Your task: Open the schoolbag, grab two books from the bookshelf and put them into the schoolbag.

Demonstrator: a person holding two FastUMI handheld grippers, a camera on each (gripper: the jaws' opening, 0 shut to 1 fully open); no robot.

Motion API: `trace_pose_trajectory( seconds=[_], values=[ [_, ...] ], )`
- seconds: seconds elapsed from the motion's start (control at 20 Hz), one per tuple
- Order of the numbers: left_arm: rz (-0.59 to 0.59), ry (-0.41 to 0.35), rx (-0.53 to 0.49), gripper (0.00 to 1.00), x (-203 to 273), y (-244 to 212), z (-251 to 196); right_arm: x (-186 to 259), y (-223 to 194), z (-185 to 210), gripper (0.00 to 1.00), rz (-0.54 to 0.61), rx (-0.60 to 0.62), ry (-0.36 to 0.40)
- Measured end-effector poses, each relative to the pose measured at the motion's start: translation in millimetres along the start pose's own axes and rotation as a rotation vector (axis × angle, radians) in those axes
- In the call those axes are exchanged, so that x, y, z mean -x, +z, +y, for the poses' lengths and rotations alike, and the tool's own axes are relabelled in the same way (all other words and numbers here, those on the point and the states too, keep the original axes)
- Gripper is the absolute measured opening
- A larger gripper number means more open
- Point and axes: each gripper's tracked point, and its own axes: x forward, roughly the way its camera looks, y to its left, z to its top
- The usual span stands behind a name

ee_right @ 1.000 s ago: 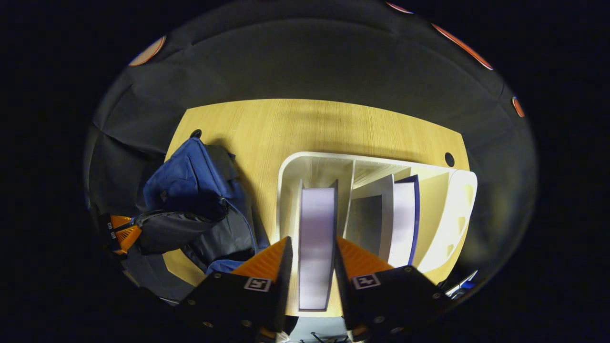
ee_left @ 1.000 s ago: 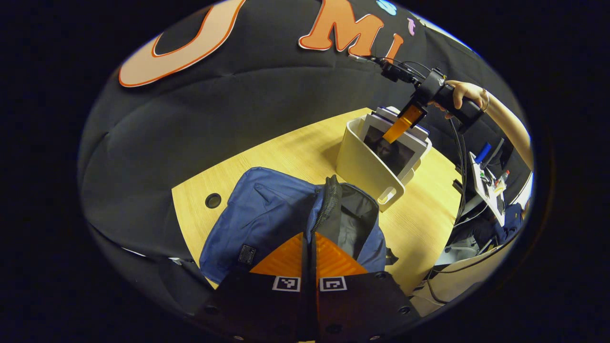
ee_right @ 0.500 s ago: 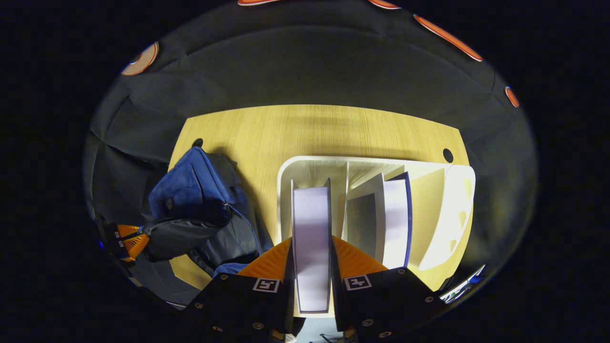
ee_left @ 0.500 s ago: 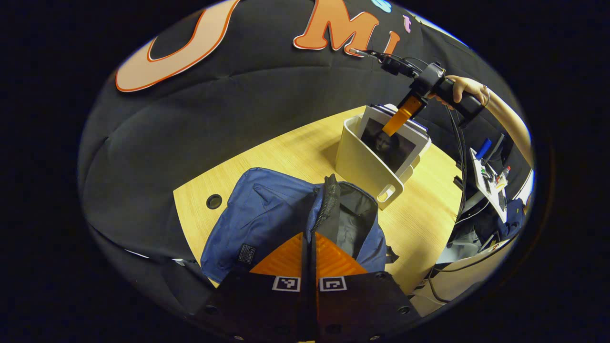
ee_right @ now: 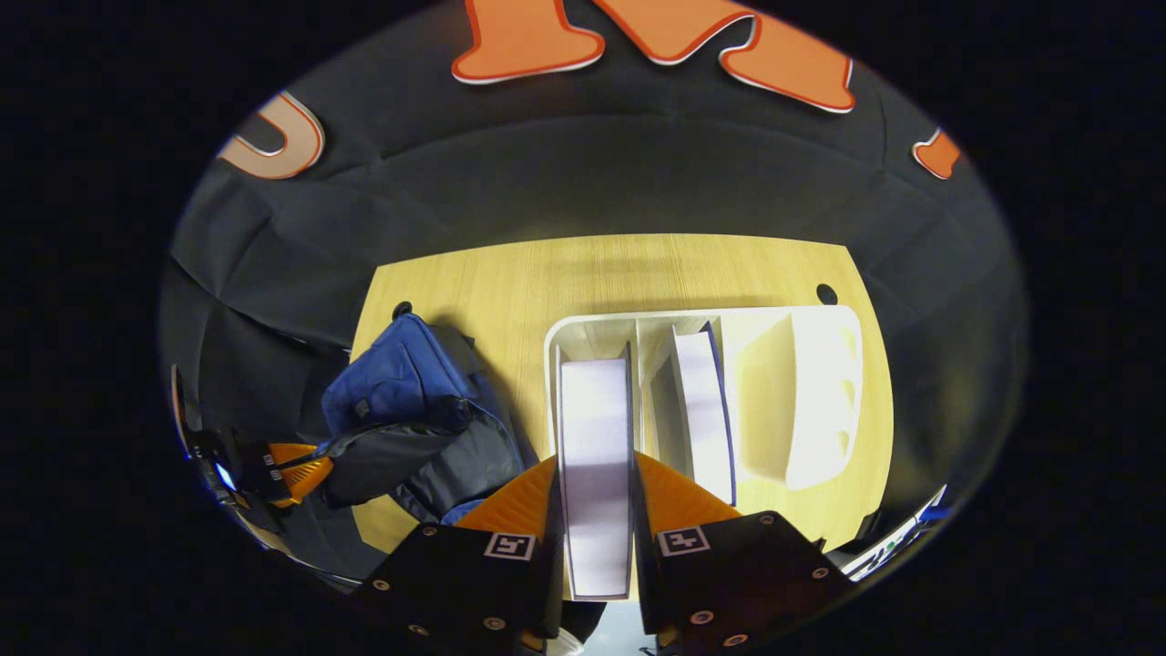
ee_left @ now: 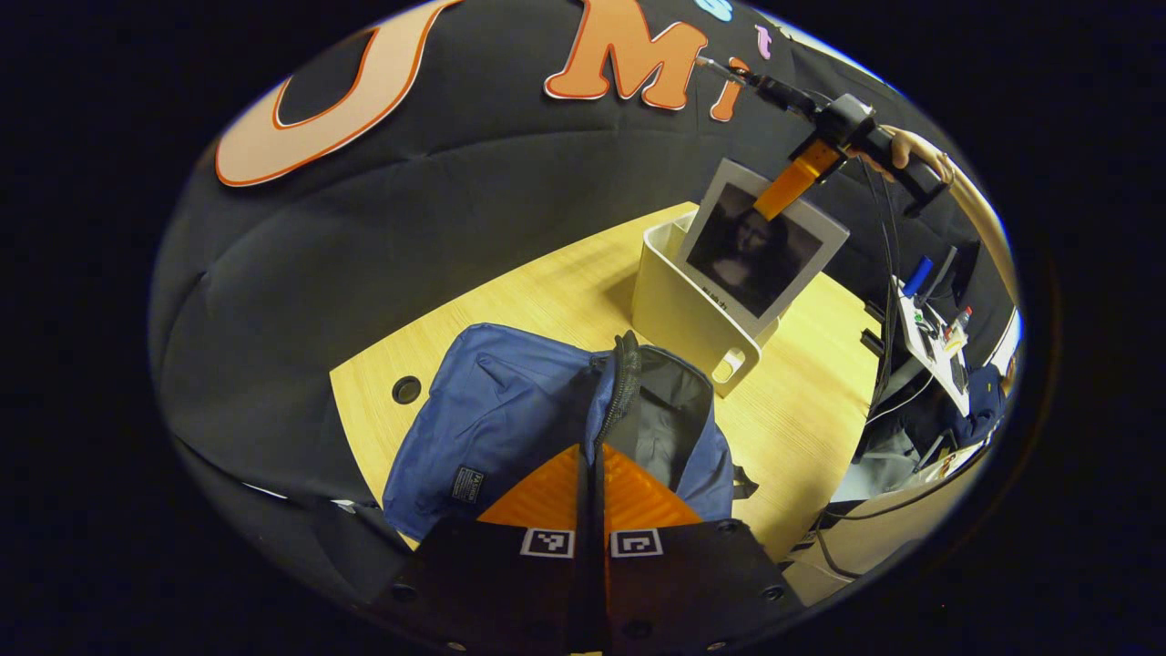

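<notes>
Book (ee_right: 594, 474) was clamped between both fingers of the right gripper (ee_right: 594, 510), edge-on in the right gripper view. In the left gripper view the same book (ee_left: 763, 246) hung tilted from that gripper, with its dark picture cover facing out. Its bottom part was still down in the shelf (ee_left: 683, 310), at the end nearest the bag. A hand (ee_left: 897, 150) held the right gripper up above the shelf.

The white shelf (ee_right: 820, 401) stood on the table (ee_right: 592, 273), toward its right edge as the right gripper view showed it. A second book (ee_right: 706, 410) stood in the next slot, just beside the first one.

The blue bag (ee_left: 510, 419) lay near the left edge of the table (ee_left: 820, 419), close to a round hole (ee_left: 406, 389). Its top was open, and the grey inside (ee_left: 669, 419) showed. The left gripper (ee_left: 592, 474) had its jaws together, pinched on the bag's open edge by the zip (ee_left: 624, 383). In the right gripper view the bag (ee_right: 401, 401) sat left of the shelf, and the left gripper (ee_right: 296, 460) gripped its dark edge.
</notes>
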Motion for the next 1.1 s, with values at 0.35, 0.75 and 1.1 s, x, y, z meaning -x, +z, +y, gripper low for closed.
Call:
trace_pose_trajectory(
  seconds=[0.35, 0.75, 1.1],
  values=[
    [-0.004, -0.007, 0.004, 0.0, 1, -6, -5, 88, 4, 0, 0.32, -0.146, -0.002, 0.004],
    [-0.022, 0.019, 0.002, 0.01, 4, -1, -2, 138, -27, 54, 0.31, -0.229, -0.103, 0.235],
    [-0.006, 0.002, -0.024, 0.01, 6, -1, -6, 99, -76, 82, 0.31, -0.183, -0.191, 0.355]
  ],
)
